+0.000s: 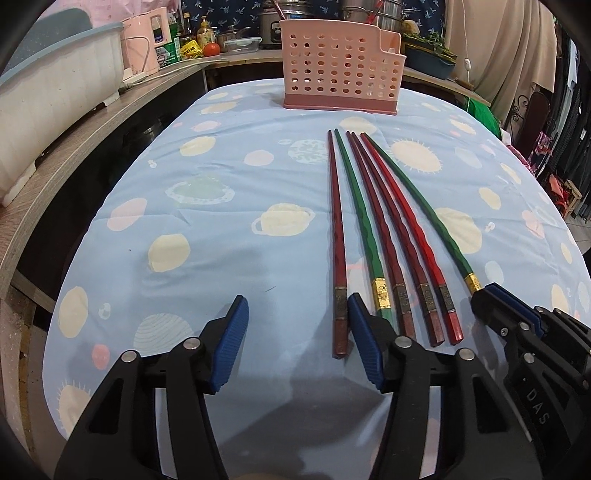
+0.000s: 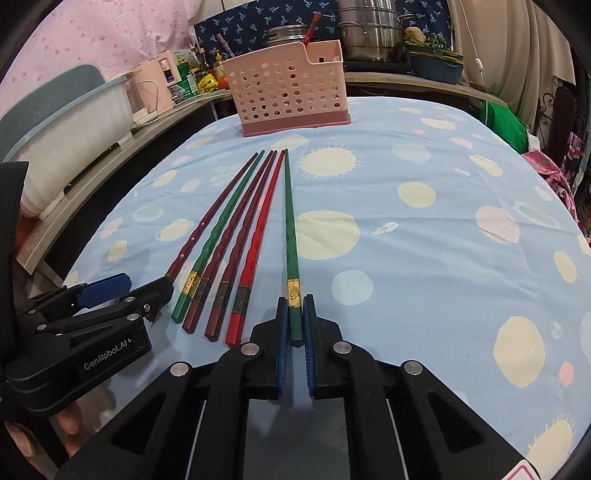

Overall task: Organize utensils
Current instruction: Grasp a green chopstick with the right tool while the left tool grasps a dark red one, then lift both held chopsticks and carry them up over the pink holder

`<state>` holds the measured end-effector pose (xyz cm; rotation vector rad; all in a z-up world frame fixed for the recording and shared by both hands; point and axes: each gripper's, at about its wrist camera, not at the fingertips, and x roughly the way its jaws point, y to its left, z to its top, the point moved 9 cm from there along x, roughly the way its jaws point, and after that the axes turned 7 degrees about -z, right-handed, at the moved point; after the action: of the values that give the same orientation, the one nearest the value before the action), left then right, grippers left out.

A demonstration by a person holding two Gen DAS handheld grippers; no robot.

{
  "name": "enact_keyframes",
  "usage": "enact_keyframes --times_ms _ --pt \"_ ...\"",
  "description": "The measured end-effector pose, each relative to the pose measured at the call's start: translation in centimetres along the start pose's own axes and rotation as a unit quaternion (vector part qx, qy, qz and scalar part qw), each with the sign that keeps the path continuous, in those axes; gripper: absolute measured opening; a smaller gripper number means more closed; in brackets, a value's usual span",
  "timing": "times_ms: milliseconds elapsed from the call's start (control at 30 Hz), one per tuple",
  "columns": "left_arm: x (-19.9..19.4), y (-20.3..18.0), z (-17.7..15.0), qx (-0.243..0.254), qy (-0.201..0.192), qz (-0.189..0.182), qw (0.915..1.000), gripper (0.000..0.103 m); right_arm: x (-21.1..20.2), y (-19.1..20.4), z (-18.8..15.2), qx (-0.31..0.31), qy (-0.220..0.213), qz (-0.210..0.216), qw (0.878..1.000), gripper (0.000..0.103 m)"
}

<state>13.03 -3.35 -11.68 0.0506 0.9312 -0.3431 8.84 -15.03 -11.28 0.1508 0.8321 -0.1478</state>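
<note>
The right gripper (image 2: 294, 345) is nearest, its blue pads (image 2: 309, 332) clamped on the butt end of a green chopstick (image 2: 289, 221), which lies along the cloth (image 2: 424, 229) pointing away toward the basket; the left gripper (image 1: 297, 332) sits just to the side of it with its jaws apart and nothing between the pads, its right finger (image 1: 364, 332) resting in among the butt ends, between the dark red chopstick (image 1: 337, 240) and a second green chopstick (image 1: 360, 221); a hand shows dimly under that gripper in the right wrist view. Six chopsticks lie side by side on the blue cloth with pale planets and suns, butt ends near, tips fanning together farther off; beyond the second green one come two more dark red (image 1: 384, 229) and a bright red chopstick (image 1: 410, 229). Past the tips, well apart from them, a pink perforated basket (image 1: 332, 70) stands upright on the far edge of the cloth; behind it are steel pots (image 2: 369, 33), bottles and a white tub (image 1: 55, 85) on a counter.
</note>
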Motion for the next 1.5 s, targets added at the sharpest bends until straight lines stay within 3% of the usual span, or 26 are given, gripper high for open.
enact_keyframes --times_ms 200,333,467,700,1000,1200,1500 --pt "-0.1 0.8 0.1 -0.005 -0.004 0.005 1.0000 0.033 -0.3 -0.2 -0.2 -0.006 -0.004 -0.005 1.000 0.007" --pt "-0.3 1.8 0.3 -0.017 0.002 0.006 0.9998 0.012 -0.6 -0.6 -0.4 -0.008 -0.002 -0.010 1.000 0.007" --pt "-0.5 2.5 0.2 -0.036 0.018 -0.011 0.9991 0.008 -1.2 -1.5 -0.6 0.001 0.009 -0.009 1.000 0.007" --pt "-2.2 3.2 0.4 -0.043 0.028 -0.018 0.9985 0.007 -4.3 -3.3 0.9 0.012 0.001 -0.012 1.000 0.007" --pt "-7.3 3.7 3.2 -0.046 0.000 -0.029 0.9985 0.007 -9.7 -4.5 5.5 0.025 -0.046 0.000 0.999 0.007" --pt "-11.5 3.9 7.3 -0.050 -0.047 -0.039 0.9969 0.007 -12.9 -5.6 10.2 0.051 -0.087 0.017 0.995 0.007" --pt "-15.0 4.1 15.3 -0.051 -0.111 -0.040 0.9918 0.007 -14.5 -6.9 16.2 0.076 -0.117 0.032 0.990 0.007"
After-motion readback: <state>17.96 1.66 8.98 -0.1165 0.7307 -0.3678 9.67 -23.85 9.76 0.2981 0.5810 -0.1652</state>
